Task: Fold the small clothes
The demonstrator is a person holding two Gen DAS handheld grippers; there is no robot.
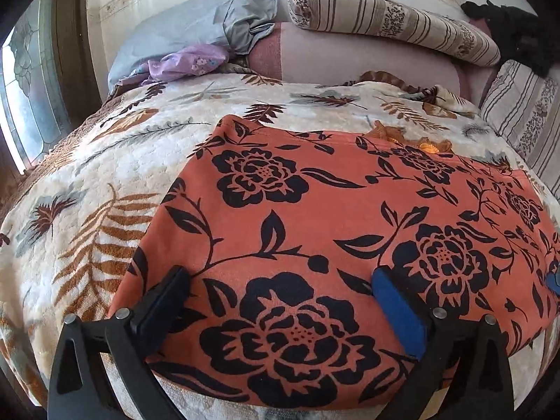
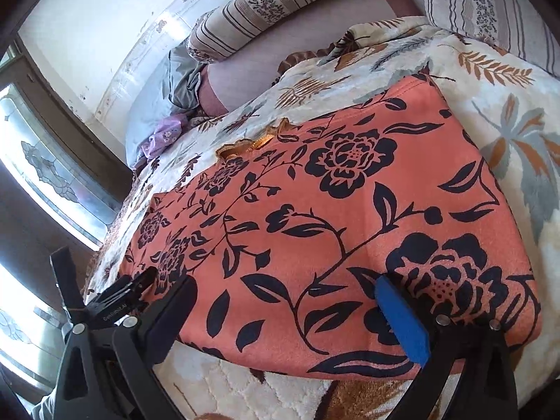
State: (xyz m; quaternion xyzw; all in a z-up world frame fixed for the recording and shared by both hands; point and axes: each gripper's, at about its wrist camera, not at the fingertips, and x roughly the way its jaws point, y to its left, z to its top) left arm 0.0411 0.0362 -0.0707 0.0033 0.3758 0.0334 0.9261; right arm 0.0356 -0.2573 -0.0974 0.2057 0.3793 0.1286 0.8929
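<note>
An orange garment [image 1: 315, 217] printed with black roses and leafy vines lies flat and smooth on the bed's leaf-patterned blanket [image 1: 105, 161], while the left gripper [image 1: 280, 297] and right gripper [image 2: 287, 301] both hover over its near edge, fingers spread wide, holding nothing.

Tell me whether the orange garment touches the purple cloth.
Apart. The left wrist view shows bare blanket between orange garment and purple cloth.

one orange floral garment [image 1: 315, 210], two tongs [image 1: 280, 294] [image 2: 287, 301], three striped cushions [image 1: 392, 21]
</note>
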